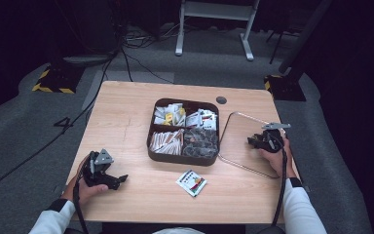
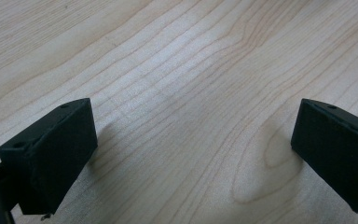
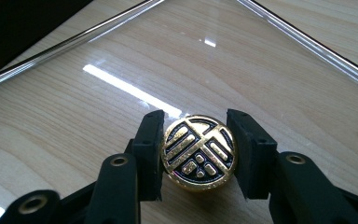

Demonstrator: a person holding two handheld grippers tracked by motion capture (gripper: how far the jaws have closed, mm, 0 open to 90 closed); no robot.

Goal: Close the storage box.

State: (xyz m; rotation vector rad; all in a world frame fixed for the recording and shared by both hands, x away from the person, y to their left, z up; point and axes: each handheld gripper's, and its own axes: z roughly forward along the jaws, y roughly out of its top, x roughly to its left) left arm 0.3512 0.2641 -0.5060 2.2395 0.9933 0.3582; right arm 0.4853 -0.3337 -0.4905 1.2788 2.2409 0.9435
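now the right gripper [image 3: 199,154] pinches the gold-and-black knob [image 3: 199,153] of the clear lid [image 3: 121,60]. the left gripper [image 2: 193,154] rests wide open over the table [image 2: 177,70].

The left gripper [image 2: 193,158] is hovering just over the bare light wooden table [image 2: 186,70], its 2 black jaws standing wide apart.
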